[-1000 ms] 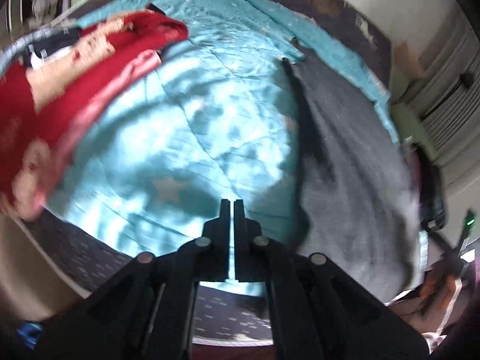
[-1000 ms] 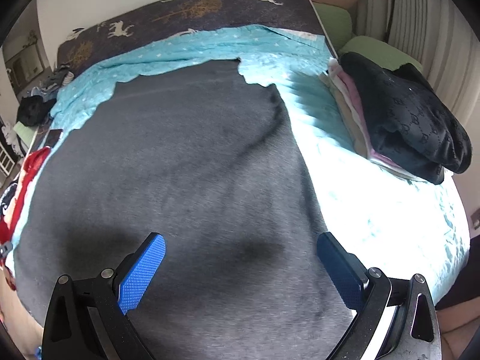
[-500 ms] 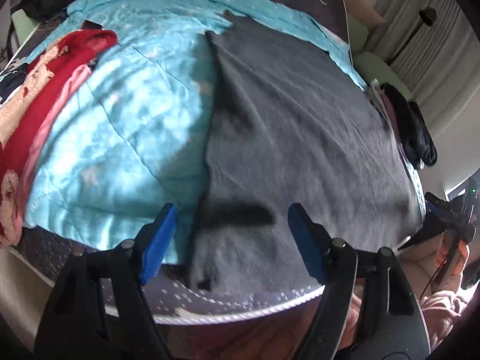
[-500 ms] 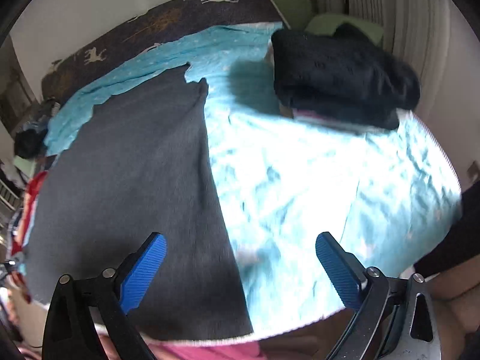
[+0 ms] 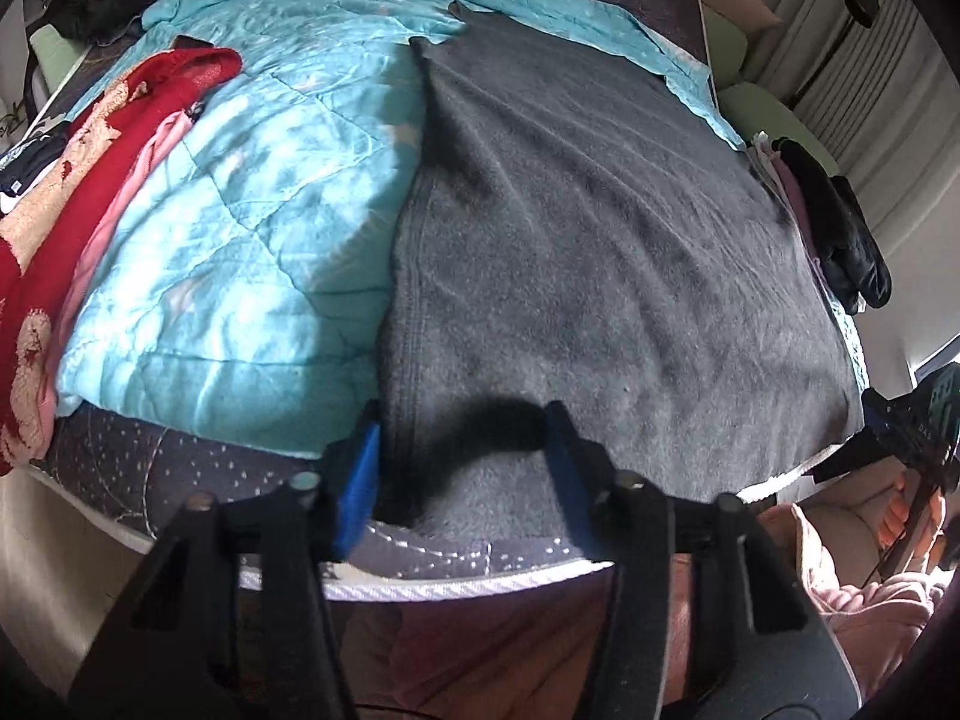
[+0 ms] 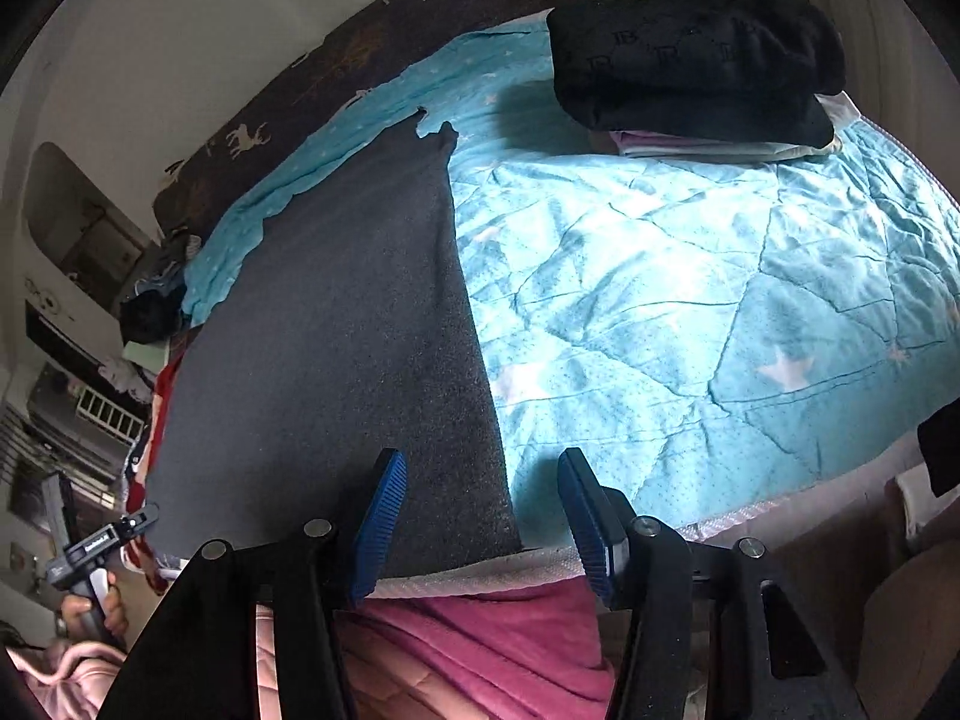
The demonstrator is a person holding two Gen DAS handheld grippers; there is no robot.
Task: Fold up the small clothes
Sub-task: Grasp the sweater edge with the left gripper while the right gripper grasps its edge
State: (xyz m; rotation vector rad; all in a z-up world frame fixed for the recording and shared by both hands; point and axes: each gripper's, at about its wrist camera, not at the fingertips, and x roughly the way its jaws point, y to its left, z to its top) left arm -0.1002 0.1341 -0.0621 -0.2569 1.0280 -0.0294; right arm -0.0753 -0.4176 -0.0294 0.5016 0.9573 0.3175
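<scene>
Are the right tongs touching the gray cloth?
Cannot tell. In the right wrist view the right tongs straddle the gray cloth's near corner with jaws just closing, but no contact or gap shows plainly.

We see a bed [image 5: 420, 564] in a dark deer-print sheet, spread with a turquoise star quilt [image 5: 252, 240]. A grey garment [image 5: 600, 252] lies flat across the quilt to the near edge; red and pink clothes [image 5: 90, 180] crowd one side edge, a folded stack [image 6: 696, 60] the other.
</scene>
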